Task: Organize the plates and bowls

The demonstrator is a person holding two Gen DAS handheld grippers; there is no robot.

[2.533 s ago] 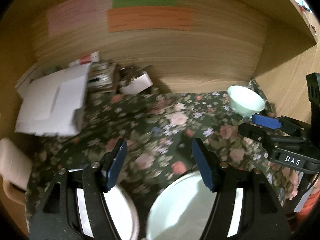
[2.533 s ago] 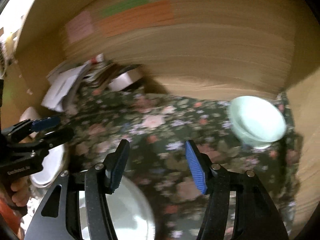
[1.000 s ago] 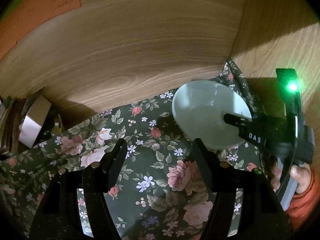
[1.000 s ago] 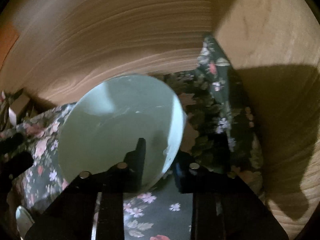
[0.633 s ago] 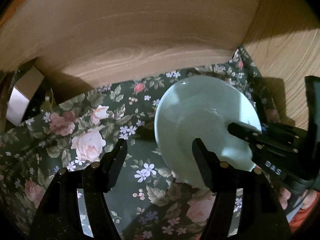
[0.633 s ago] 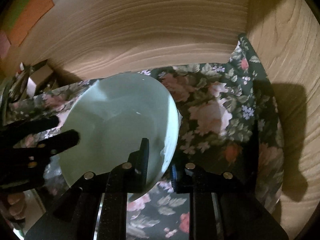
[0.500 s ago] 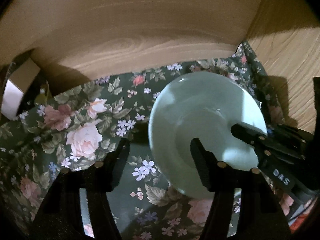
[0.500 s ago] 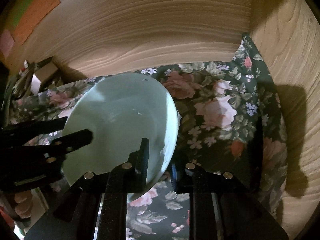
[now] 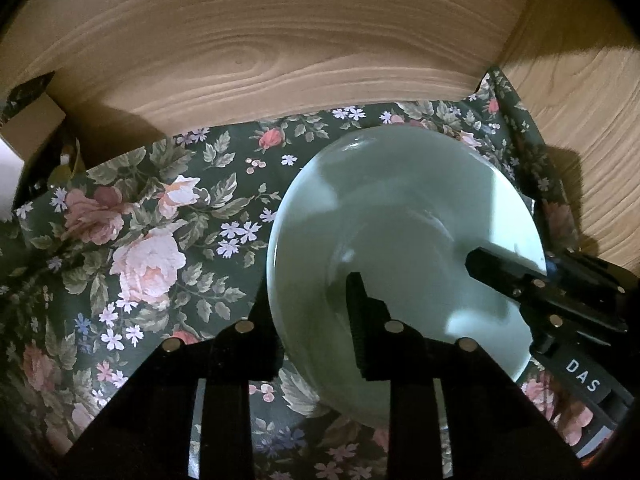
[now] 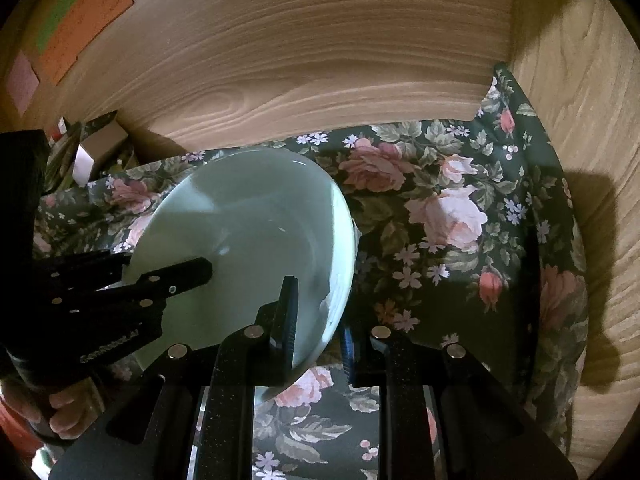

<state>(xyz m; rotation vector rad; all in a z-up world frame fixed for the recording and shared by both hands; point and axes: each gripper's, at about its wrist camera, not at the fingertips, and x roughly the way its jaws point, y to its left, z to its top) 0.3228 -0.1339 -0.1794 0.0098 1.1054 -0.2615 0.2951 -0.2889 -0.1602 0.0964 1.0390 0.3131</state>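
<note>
My left gripper (image 9: 310,312) has just been closing on the pale green bowl's (image 9: 400,216) left rim; my right gripper (image 10: 318,320) clamps its right rim above the floral cloth (image 10: 440,208).

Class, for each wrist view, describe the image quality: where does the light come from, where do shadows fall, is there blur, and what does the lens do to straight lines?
Left wrist view: sharp; pale green bowl bright at its right, hand-held gripper silhouettes shadowing its inside; wood grain bows.
Right wrist view: sharp; dark shadow on the side wall; floral cloth evenly lit; black corners.
</note>
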